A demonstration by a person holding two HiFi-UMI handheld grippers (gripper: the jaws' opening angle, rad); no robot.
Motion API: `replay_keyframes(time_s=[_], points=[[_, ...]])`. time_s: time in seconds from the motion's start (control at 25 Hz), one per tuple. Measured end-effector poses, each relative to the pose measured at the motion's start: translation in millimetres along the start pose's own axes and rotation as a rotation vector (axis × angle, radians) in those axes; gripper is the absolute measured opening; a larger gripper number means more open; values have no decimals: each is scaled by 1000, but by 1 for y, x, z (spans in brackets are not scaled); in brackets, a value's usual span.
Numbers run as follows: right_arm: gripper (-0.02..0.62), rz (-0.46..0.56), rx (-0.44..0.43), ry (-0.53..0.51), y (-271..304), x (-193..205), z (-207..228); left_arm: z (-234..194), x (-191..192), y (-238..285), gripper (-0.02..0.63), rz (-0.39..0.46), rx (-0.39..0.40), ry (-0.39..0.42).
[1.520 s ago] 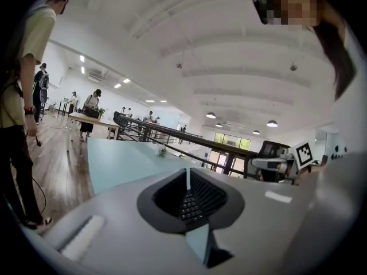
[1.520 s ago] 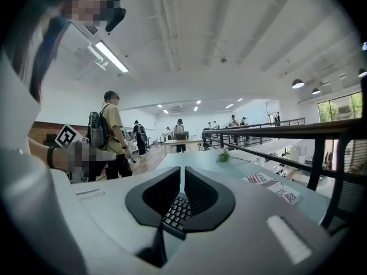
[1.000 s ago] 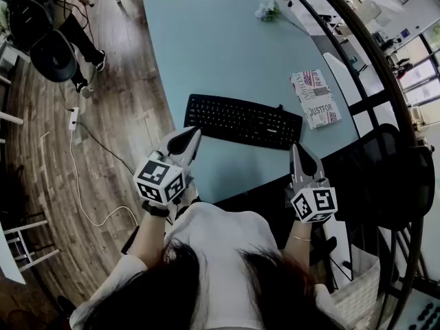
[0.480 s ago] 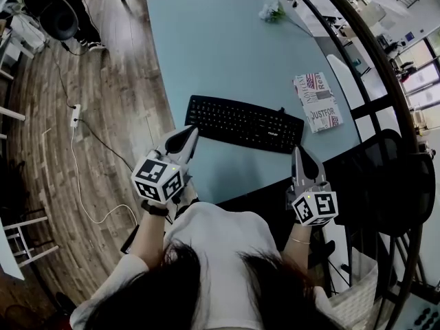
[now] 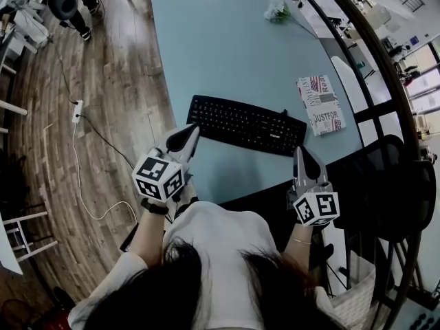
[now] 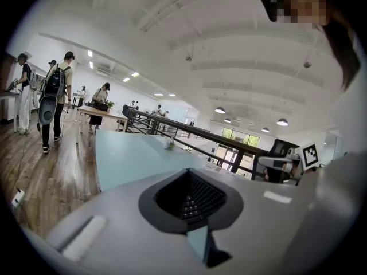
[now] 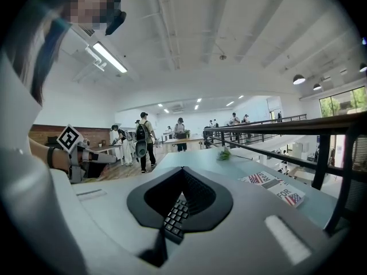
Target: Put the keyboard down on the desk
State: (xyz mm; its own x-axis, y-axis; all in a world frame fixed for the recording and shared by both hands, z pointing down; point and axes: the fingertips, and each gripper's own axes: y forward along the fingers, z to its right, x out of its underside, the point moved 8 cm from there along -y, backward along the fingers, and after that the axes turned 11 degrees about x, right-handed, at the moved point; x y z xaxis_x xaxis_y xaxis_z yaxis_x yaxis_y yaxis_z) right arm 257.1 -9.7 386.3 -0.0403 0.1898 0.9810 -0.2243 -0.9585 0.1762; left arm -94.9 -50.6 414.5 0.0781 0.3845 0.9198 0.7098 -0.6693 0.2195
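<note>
- Overhead, in the head view, a black rectangular computer keyboard (image 5: 246,124) lies flat on the pale blue-green desk (image 5: 220,47), near its front edge and set slightly askew.
- Both ends of it rest on the desk, with no gripper touching it. A printed booklet with flag patterns (image 5: 320,104) lies just beyond its right end.
- The left gripper (image 5: 189,133) has its jaws together and carries nothing. Its tip is near the keyboard's left end but apart from it.
- The right gripper (image 5: 301,154) is likewise closed and empty, just short of the keyboard's right front corner.
- Both forearms reach forward from the body. The marker cubes face up towards the camera, and the grippers point away and a little downwards.
- In the left gripper view, the left gripper (image 6: 189,173) has its jaws pressed together with nothing between them. The keyboard's keys (image 6: 192,202) show through the dark opening in the jaws, beyond them.
- In the right gripper view, the right gripper (image 7: 182,171) is closed the same way and empty. A strip of the keyboard (image 7: 175,219) shows through its opening, and the booklet (image 7: 275,189) lies on the desk (image 7: 229,166) to the right.
</note>
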Motion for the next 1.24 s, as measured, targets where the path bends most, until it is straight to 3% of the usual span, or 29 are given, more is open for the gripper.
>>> replay_keyframes(time_s=[1.24], points=[[0,-24,14,1,1,7,2,-4,3,-2,57,-1,-22,-12]])
